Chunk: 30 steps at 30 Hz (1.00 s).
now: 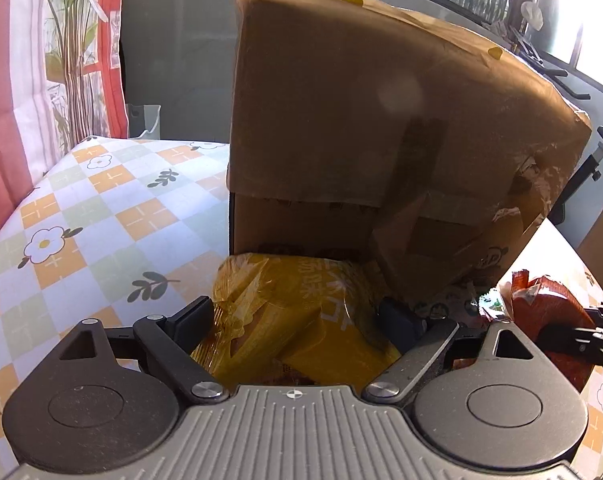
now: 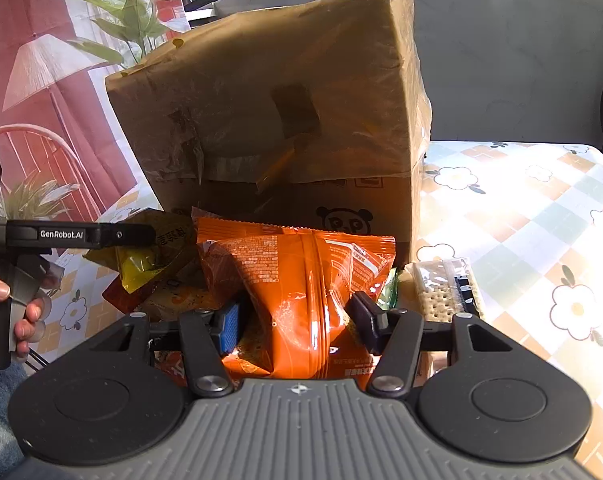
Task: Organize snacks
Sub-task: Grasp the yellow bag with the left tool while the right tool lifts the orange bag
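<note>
Snack packets lie at the foot of a cardboard box [image 1: 381,120]: a yellow packet [image 1: 293,320] sits lower centre between the left gripper [image 1: 297,320]'s wide-open jaws, untouched, while the right gripper [image 2: 297,324] pinches an orange packet [image 2: 301,280], its length running away from the camera.

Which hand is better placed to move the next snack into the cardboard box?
Right. Its tongs already pinch the orange packet before the box; the left tongs stand open around the yellow packet.
</note>
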Available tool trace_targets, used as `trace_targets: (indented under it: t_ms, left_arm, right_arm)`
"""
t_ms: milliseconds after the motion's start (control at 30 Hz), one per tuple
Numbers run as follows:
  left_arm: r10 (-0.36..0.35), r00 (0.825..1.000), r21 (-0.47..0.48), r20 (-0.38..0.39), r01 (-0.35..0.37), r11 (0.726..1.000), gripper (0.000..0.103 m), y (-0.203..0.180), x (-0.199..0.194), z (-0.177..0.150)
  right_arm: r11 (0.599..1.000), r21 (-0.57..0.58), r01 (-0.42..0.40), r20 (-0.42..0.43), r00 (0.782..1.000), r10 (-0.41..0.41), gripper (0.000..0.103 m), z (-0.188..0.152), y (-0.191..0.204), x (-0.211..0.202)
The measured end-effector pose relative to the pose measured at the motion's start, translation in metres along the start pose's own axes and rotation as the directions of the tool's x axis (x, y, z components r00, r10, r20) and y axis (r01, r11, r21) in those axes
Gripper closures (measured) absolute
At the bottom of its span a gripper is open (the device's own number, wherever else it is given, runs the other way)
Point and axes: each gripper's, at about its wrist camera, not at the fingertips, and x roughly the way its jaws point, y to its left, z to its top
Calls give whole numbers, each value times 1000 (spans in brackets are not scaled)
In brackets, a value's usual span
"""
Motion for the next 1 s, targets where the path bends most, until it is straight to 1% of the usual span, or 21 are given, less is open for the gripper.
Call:
trace_targets:
  t_ms: [67, 133, 200, 233, 300, 467, 567, 633, 700, 867, 1000]
  left_arm:
    - [5, 1000, -6, -23, -5, 1000, 10, 4, 1, -5]
    - [23, 999, -10, -24, -23, 1000, 9, 7, 1, -7]
    - [41, 997, -20, -72, -42, 999, 10, 11, 7, -7]
    - [42, 996, -29, -82, -45, 999, 9, 14, 10, -8]
    - [39, 997, -45, -69, -42, 998, 9, 18, 9, -10]
    - [47, 997, -31, -61, -49, 998, 9, 20, 10, -9]
    - [51, 998, -14, -38, -51, 999, 13, 18, 6, -12]
    - [34, 999, -11, -26, -34, 999, 21, 16, 2, -12]
    - [21, 1000, -20, -21, -21, 1000, 23, 18, -1, -11]
    - [27, 999, -19, 19, -27, 999, 25, 20, -16, -12]
    - [13, 999, -25, 46, -12, 1000, 25, 21, -33, -13]
  right_arm:
    - [1000, 2, 0, 0, 1000, 0, 45, 0, 0, -1]
    - [1000, 5, 1, 2, 1000, -1, 45, -2, 1, -1]
    - [1000, 11, -1, 2, 1000, 1, 45, -3, 0, -1]
    - [1000, 13, -2, 1, 1000, 2, 45, -3, 0, 0]
    - [1000, 14, -1, 1, 1000, 1, 45, -3, -1, -1]
    - [1000, 21, 0, -1, 1000, 0, 45, -2, -2, -1]
    - [1000, 19, 3, 0, 1000, -3, 45, -2, -1, -1]
    - [1000, 19, 4, 1, 1000, -4, 45, -2, -1, -1]
    - [1000, 18, 6, 0, 1000, -6, 45, -2, -1, -2]
    - [1000, 8, 8, 2, 1000, -8, 45, -2, 1, -3]
    - [1000, -2, 2, 8, 1000, -2, 45, -1, 4, -6]
